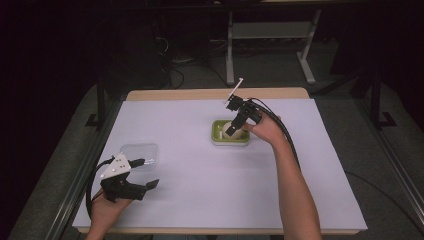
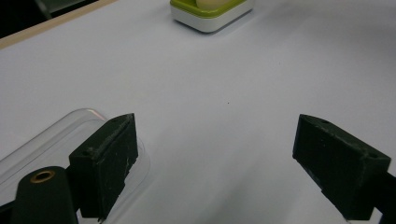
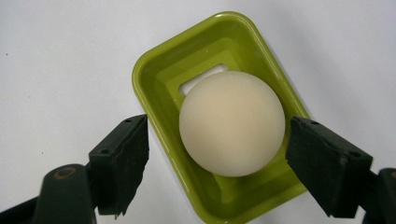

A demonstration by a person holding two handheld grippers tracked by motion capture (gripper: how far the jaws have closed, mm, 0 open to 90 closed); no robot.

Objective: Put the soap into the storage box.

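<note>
Hovering my right claw [image 3: 217, 158] over the ball [image 3: 232, 123] in the green tray [image 3: 154, 70] at frame centre, jaws released either side. Next I should lower and clench gently. My left claw [image 2: 215, 161] waits, released, lower left.
</note>
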